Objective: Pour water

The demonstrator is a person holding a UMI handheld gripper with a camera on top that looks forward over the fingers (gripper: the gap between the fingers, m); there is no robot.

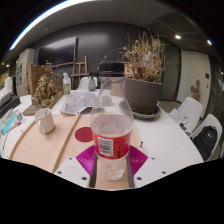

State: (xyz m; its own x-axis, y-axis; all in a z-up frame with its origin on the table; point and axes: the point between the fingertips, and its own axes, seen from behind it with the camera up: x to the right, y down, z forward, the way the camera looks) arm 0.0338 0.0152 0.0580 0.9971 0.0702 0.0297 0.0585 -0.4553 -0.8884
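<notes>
White table (170, 140) bears an upright water bottle (112, 128), clamped between the gripper (112, 160) pads.

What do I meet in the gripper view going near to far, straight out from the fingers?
Gripper fingers, with the water bottle gripped between them → red coaster just beyond on the table → potted dry plant → dark back wall.

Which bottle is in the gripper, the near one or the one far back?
The clear bottle with the red label, standing between the pink fingers, which press on its base. The small white-capped bottle stands far back on the table, untouched.
</notes>
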